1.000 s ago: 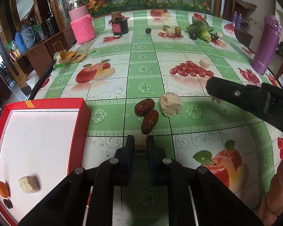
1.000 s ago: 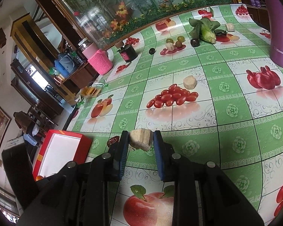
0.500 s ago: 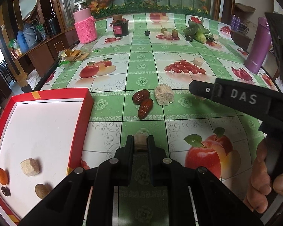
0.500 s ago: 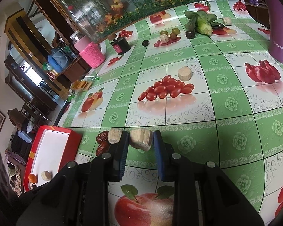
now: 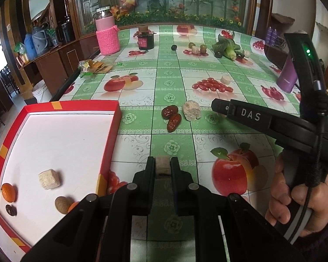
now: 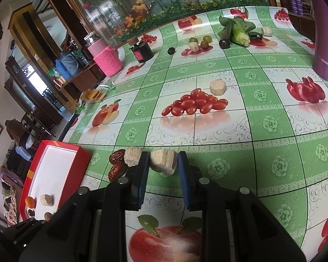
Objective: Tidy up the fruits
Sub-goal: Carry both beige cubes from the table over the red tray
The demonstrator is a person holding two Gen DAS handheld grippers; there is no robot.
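L gripper (image 5: 163, 167) & R gripper (image 6: 164, 163) each clamping tan chunk.

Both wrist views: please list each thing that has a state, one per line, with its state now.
left gripper: shut on a small tan piece
right gripper: shut on a beige chunk
red tray: open, holding five pieces
two red dates: lying on the table, touching
pink jar: upright, lid on
purple bottle: upright
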